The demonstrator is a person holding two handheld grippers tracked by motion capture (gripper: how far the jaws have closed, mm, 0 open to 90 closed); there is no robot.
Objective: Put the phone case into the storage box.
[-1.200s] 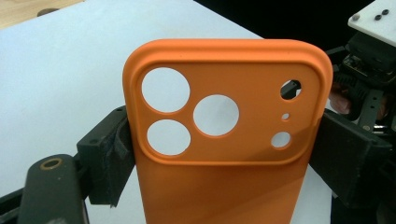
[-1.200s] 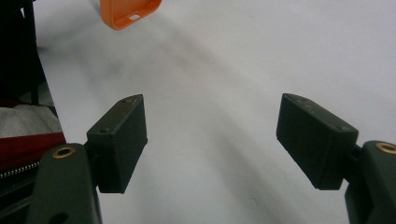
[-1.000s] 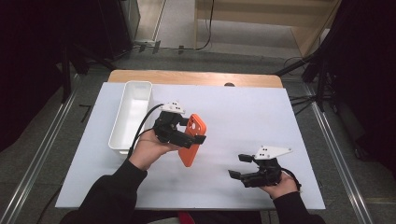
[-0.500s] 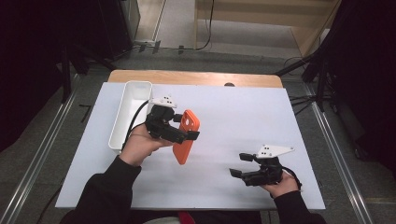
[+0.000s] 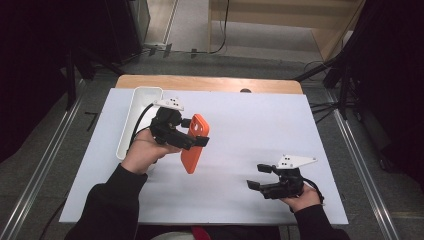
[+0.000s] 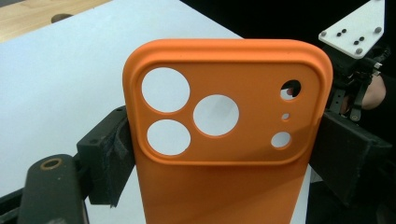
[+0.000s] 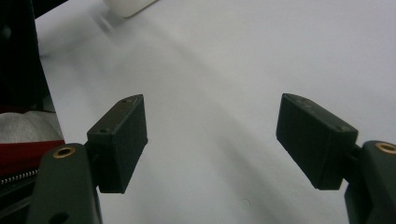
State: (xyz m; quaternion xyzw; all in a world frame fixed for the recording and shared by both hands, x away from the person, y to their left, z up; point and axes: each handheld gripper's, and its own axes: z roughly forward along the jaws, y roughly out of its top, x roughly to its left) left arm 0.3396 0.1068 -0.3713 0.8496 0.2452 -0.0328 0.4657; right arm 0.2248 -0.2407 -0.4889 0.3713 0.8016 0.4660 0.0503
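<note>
While the white tray [image 5: 131, 120] sits along the table's [image 5: 280, 125] left edge, my left gripper [image 5: 192, 135] holds the orange phone case [image 5: 193, 145] just to the tray's right, jaws clamped across its short width below the camera cut-outs [image 6: 215, 115]. In the high view the case's long axis runs from far to near, its lower end hanging over the table. The tray lies just left of the left hand, so that hand is much the nearer. My right gripper [image 5: 256, 176] rests well apart at the near right, jaws spread and empty, pointing left. I judge a short leftward carry would bring the case to the tray.
</note>
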